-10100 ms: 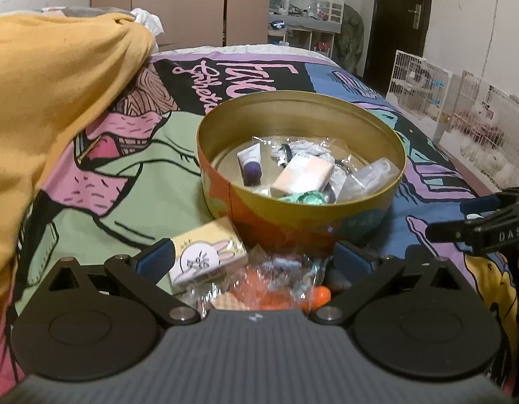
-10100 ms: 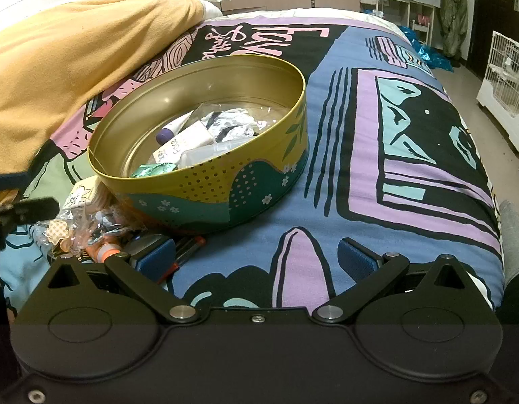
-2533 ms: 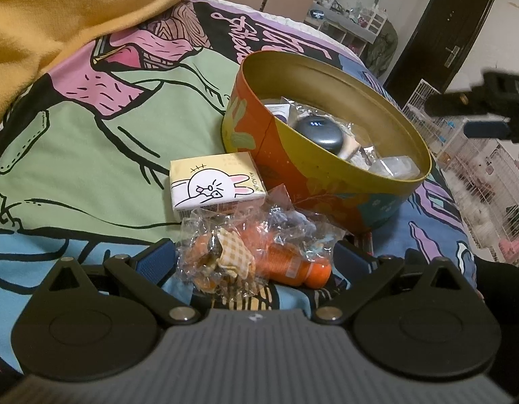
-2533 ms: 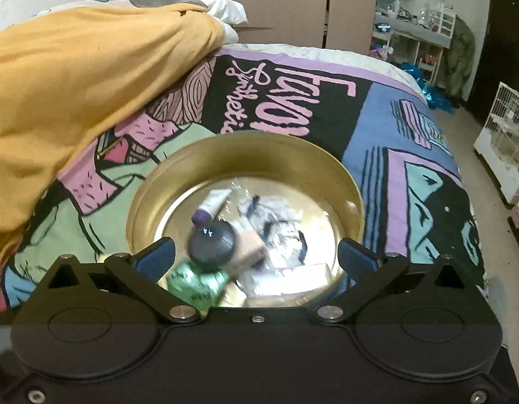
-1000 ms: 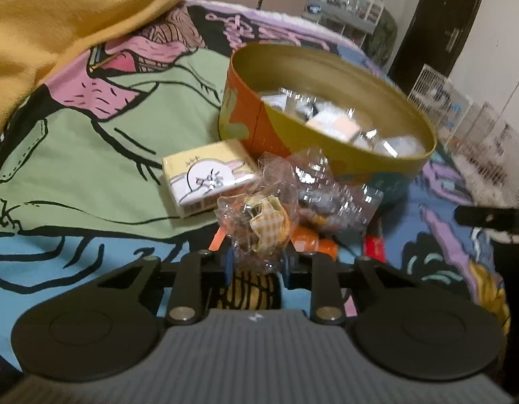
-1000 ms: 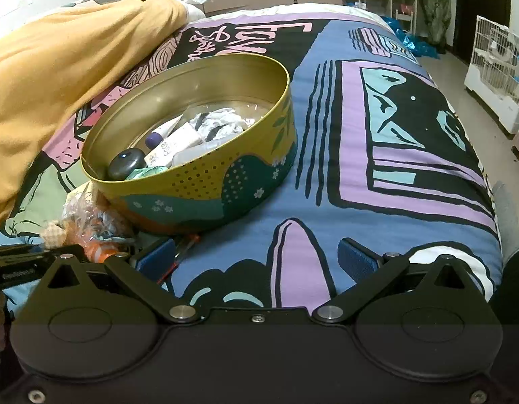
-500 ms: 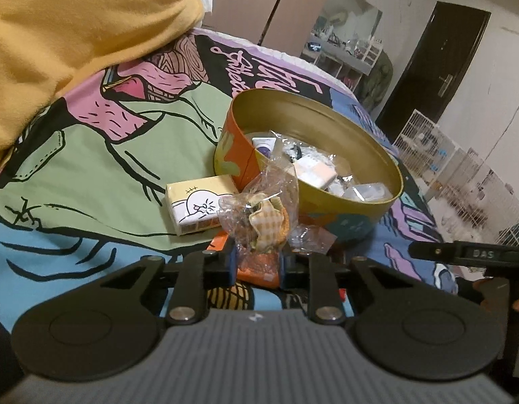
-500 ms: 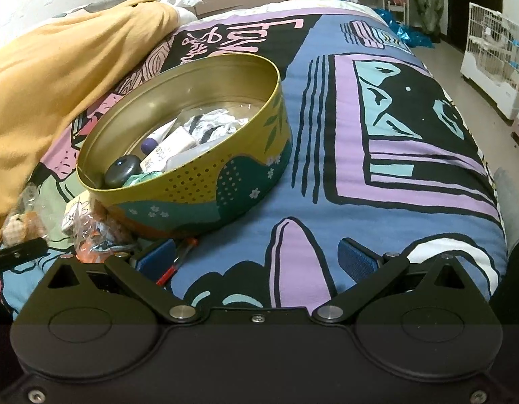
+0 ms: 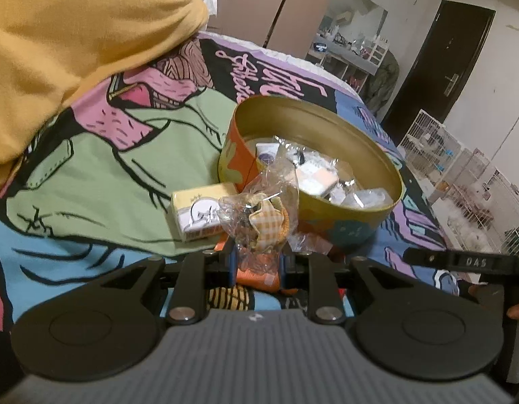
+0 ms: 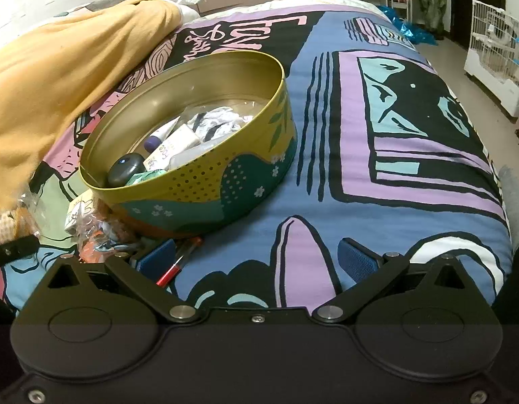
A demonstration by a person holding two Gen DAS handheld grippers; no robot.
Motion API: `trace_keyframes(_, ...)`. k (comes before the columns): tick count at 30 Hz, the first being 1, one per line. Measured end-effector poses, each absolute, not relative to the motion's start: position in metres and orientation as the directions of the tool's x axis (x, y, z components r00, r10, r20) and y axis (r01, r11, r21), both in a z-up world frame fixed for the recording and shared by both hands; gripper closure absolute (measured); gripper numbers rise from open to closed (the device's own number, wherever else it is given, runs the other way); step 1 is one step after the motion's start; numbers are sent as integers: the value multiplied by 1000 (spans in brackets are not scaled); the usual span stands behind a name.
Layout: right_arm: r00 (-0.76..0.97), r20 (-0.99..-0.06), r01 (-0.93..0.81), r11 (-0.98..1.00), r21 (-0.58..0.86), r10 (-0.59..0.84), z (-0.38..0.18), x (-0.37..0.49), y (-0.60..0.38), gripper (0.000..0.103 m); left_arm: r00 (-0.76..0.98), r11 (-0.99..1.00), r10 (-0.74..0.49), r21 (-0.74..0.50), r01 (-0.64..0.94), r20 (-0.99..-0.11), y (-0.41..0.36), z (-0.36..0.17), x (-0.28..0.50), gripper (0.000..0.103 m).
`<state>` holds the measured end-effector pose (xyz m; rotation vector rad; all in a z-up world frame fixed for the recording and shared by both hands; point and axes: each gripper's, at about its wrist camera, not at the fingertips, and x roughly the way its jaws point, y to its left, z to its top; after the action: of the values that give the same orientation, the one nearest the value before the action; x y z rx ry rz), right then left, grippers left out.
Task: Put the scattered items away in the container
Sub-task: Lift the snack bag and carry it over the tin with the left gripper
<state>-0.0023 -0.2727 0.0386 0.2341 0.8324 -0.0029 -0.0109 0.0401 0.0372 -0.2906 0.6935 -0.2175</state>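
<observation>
My left gripper (image 9: 256, 264) is shut on a clear plastic bag (image 9: 259, 212) with a checked, orange thing inside, held above the bedspread in front of the round tin (image 9: 360, 208). The tin (image 10: 225, 181) holds a tube, a grey case, wrapped packets and other small items. A yellow bunny box (image 9: 200, 212) lies left of the tin. An orange bottle (image 9: 257, 277) and another small bag (image 9: 310, 240) lie below the held bag. My right gripper (image 10: 256, 259) is open and empty, low over the bedspread, with a red pen (image 10: 178, 264) by its left finger.
A yellow blanket (image 9: 74, 33) is heaped at the left of the bed. The printed bedspread (image 10: 394, 134) stretches right of the tin to the bed edge. White wire cages (image 9: 461, 155) stand on the floor at the right.
My left gripper closed on the plastic bag and lifted it off the bedspread. My right gripper, after hovering over the tin, has drawn back low to the right of it.
</observation>
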Motion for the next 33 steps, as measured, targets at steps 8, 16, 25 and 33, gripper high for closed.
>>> trace_keyframes(8,674,-732,107,968,227,98,39,-2,-276,0,765,944,-287,-307,122,-577,34,58,-2,78)
trace_keyframes(16,674,-731,109,965,240,106,39,-1,-278,0,770,946,-300,-282,162,-563,21,76,11,78)
trace_keyframes(25,674,-730,115,960,256,114,39,-1,-280,0,787,943,-322,-256,215,-526,4,100,26,78)
trace_keyframes(33,672,-729,110,957,267,127,40,-1,-279,0,791,946,-323,-206,251,-520,-12,114,44,78)
